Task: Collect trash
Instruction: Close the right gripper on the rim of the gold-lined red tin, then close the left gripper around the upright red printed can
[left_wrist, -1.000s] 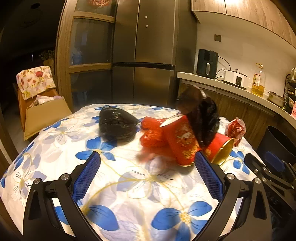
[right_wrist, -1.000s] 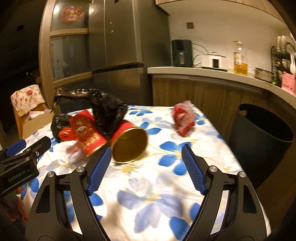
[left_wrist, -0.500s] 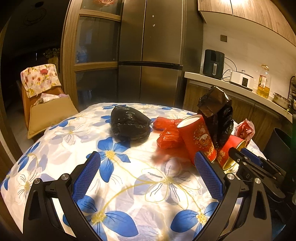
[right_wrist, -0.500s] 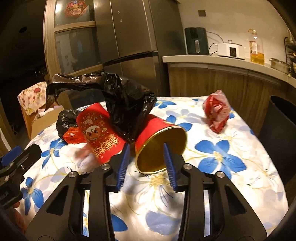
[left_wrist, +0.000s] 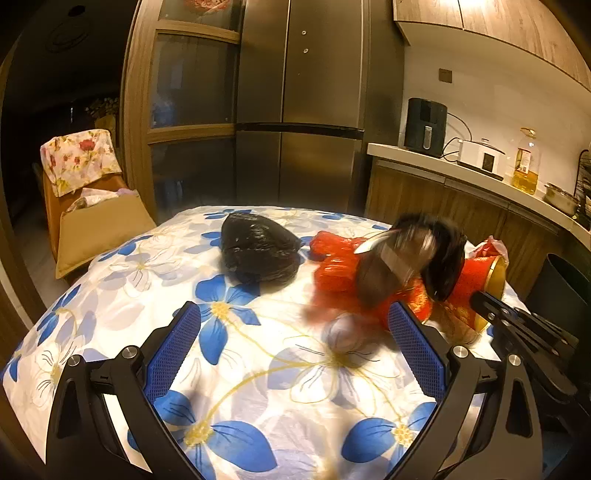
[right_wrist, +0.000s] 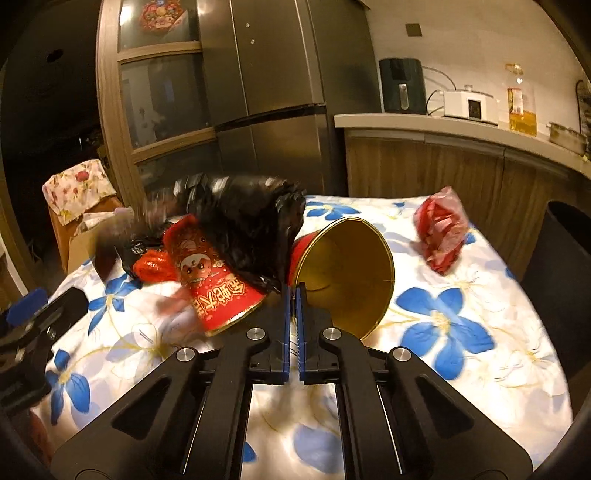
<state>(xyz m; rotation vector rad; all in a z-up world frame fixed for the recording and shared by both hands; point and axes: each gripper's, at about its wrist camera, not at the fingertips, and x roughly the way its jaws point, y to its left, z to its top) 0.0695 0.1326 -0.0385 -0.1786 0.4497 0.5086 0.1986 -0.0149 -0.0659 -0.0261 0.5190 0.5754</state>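
A gold-lined red cup (right_wrist: 347, 273) lies on its side on the flowered table. My right gripper (right_wrist: 294, 295) is shut on its rim. A second red printed cup (right_wrist: 210, 280) lies beside it, under a loose black plastic bag (right_wrist: 243, 221) that is blurred. A tied black bag (left_wrist: 258, 251) and a red plastic bag (left_wrist: 332, 258) lie further back. A red wrapped bundle (right_wrist: 441, 230) lies at the right. My left gripper (left_wrist: 295, 350) is open and empty above the table, short of the pile.
A dark trash bin (right_wrist: 565, 280) stands off the table's right edge. A chair with a cardboard box (left_wrist: 96, 229) is at the far left. A fridge (left_wrist: 303, 110) and a counter with appliances (right_wrist: 461, 122) are behind.
My right gripper went from wide open to shut on the gold-lined cup's rim. The loose black bag has dropped lower and is moving. My left gripper stayed open.
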